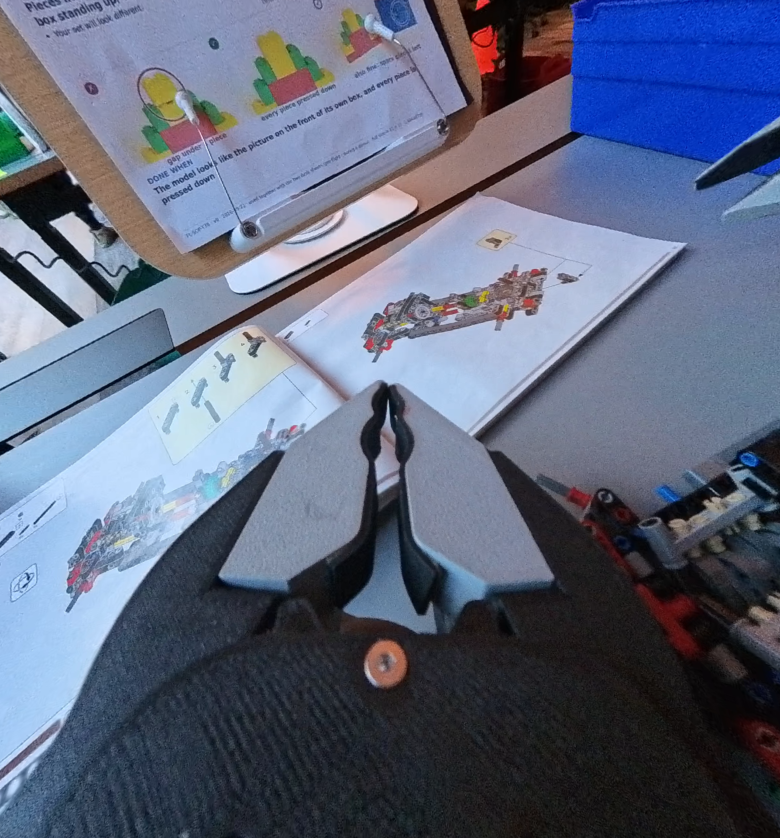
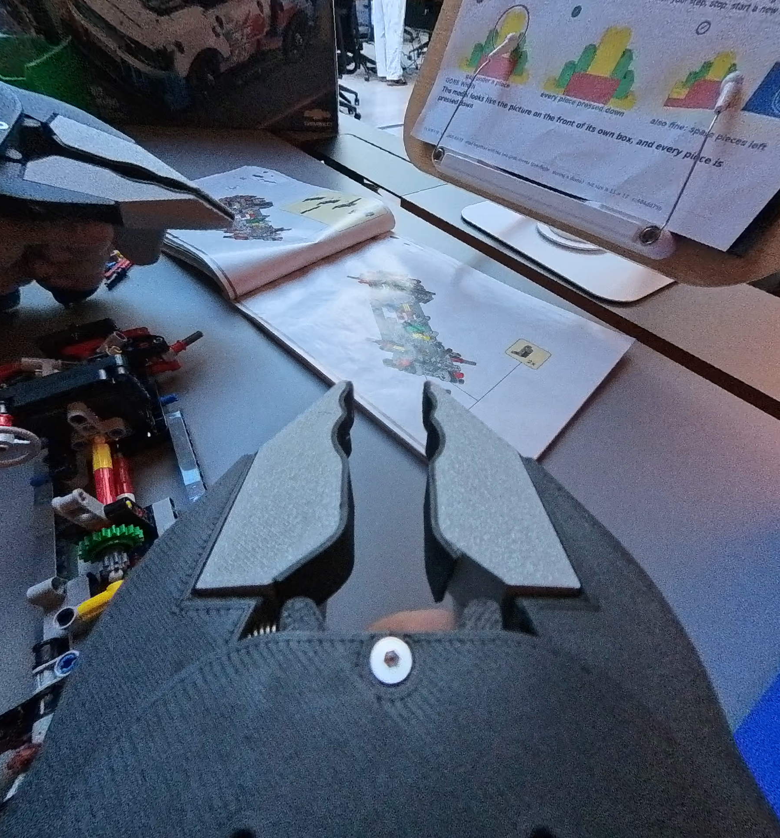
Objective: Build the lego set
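The left claw (image 1: 387,391), tips pressed together on nothing, hovers over the open instruction booklet (image 1: 492,344) (its spine just ahead), while the right claw (image 2: 387,399), jaws narrowly parted and bare, hangs over the booklet's near edge, the half-built brick model (image 2: 88,435) to its left on the grey bench (image 2: 651,521).

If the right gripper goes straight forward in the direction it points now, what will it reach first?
Most likely the open instruction booklet lying on the grey table. The right gripper is open and empty, and its fingertips point at the booklet's near page edge. Its height above the page is unclear.
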Demonstrator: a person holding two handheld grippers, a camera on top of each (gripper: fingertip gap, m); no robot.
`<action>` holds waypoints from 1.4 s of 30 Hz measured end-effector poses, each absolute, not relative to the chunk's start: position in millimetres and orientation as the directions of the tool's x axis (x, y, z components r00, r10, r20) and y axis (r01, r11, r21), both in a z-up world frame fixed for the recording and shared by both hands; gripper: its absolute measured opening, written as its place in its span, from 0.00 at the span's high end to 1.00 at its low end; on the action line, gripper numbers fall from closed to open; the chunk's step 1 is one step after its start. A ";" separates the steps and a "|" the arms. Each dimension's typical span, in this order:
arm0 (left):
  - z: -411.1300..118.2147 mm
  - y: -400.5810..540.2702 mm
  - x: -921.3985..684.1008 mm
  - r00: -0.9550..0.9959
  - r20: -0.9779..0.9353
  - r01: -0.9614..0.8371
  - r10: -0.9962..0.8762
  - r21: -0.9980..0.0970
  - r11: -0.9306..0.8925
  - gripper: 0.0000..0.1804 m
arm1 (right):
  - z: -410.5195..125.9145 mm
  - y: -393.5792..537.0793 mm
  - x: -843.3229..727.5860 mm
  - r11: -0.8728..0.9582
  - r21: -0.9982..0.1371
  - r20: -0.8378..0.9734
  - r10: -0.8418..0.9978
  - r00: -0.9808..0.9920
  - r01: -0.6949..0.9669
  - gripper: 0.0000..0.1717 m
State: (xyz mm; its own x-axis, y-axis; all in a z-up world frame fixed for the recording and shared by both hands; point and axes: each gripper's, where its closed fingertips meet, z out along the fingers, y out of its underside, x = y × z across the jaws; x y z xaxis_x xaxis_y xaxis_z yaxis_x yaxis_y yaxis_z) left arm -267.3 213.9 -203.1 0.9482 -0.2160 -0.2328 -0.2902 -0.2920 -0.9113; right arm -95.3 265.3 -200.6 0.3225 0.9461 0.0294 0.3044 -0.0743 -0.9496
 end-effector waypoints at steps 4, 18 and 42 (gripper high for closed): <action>-207.4 212.3 -257.8 0.937 -0.234 -0.307 -0.258 -0.905 -0.295 1.00 | -202.8 266.0 -94.5 -0.092 -0.949 0.008 0.948 0.317 0.300 0.84; -200.4 206.6 -268.4 0.935 -0.270 -0.328 -0.229 -0.905 -0.271 1.00 | -200.5 252.1 -94.9 -0.028 -0.957 0.048 0.966 0.253 0.288 0.88; -217.4 197.6 -232.7 0.880 -0.235 -0.373 -0.414 -0.880 -0.295 1.00 | -183.6 234.0 -84.4 -0.123 -0.982 -0.105 0.987 0.124 0.146 0.89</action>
